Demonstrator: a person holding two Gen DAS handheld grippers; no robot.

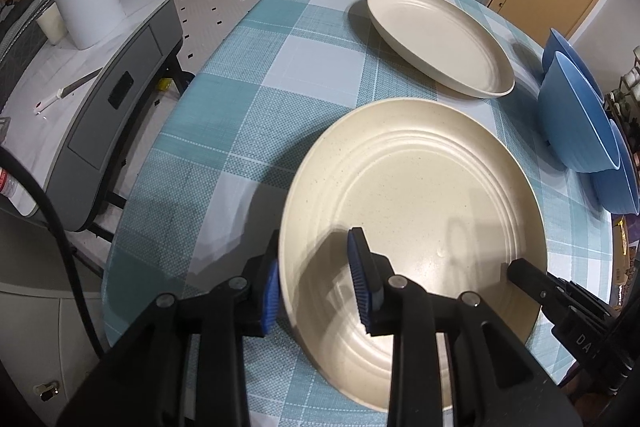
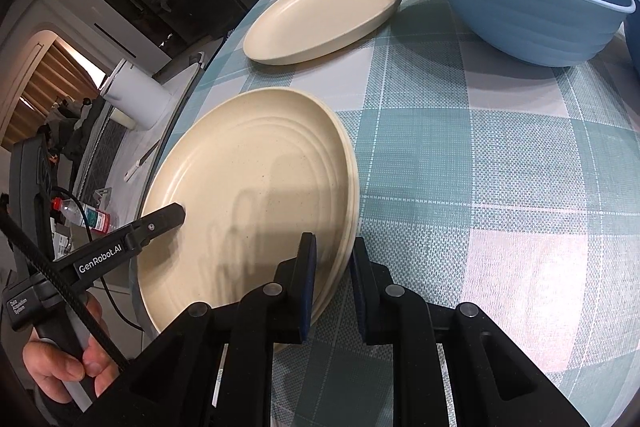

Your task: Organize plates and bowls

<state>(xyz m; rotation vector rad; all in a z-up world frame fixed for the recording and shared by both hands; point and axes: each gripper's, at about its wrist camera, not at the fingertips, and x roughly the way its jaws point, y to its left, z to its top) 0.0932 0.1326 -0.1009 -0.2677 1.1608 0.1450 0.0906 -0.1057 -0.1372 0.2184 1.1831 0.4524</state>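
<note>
Checked tablecloth (image 2: 500, 187); plate stack (image 2: 256, 203) count unclear, perhaps three.

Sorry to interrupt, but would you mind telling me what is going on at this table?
A person holds a gripper in each hand. The left gripper and right gripper both straddle the rim of the near cream plate, on opposite sides. A second cream plate and blue bowls sit farther back on the checked tablecloth.

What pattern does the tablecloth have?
Teal and white checked tablecloth; the right wrist view shows it best.
</note>
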